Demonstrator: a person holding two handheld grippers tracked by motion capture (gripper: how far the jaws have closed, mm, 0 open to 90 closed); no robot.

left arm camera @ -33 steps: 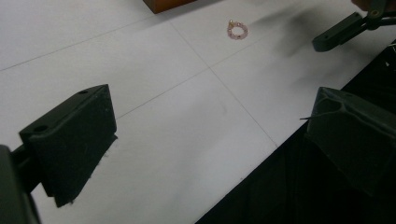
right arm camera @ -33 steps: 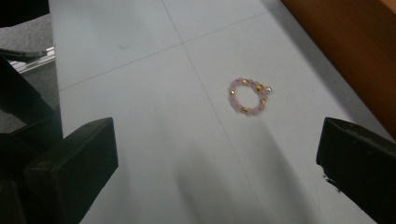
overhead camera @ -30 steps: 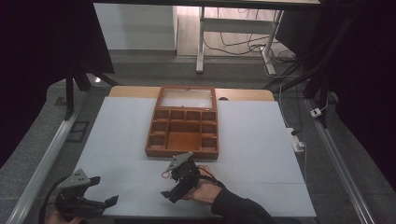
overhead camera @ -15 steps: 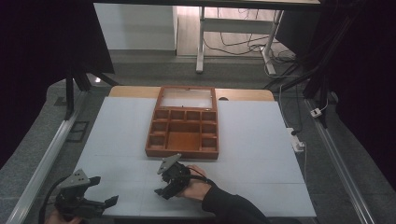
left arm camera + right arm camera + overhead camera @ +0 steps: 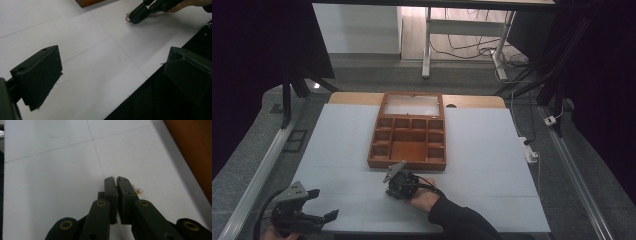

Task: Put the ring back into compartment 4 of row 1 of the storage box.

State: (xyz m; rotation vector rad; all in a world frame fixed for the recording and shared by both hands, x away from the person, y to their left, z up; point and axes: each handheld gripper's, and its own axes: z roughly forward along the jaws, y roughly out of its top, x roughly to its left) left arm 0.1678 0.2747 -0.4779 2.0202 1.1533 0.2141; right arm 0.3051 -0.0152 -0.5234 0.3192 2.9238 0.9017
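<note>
No readable text, label, brand, number or sign appears on anything here.

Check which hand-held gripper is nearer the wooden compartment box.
Right. The right hand-held gripper sits just in front of the wooden compartment box, shut on a small beaded piece. The left hand-held gripper is open near the table's near-left corner.

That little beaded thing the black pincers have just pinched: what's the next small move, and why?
Probably lift it straight up a little. The right gripper has just been closing, its jaws now together on the small beaded piece lying on the white table, beside the wooden tray.
</note>
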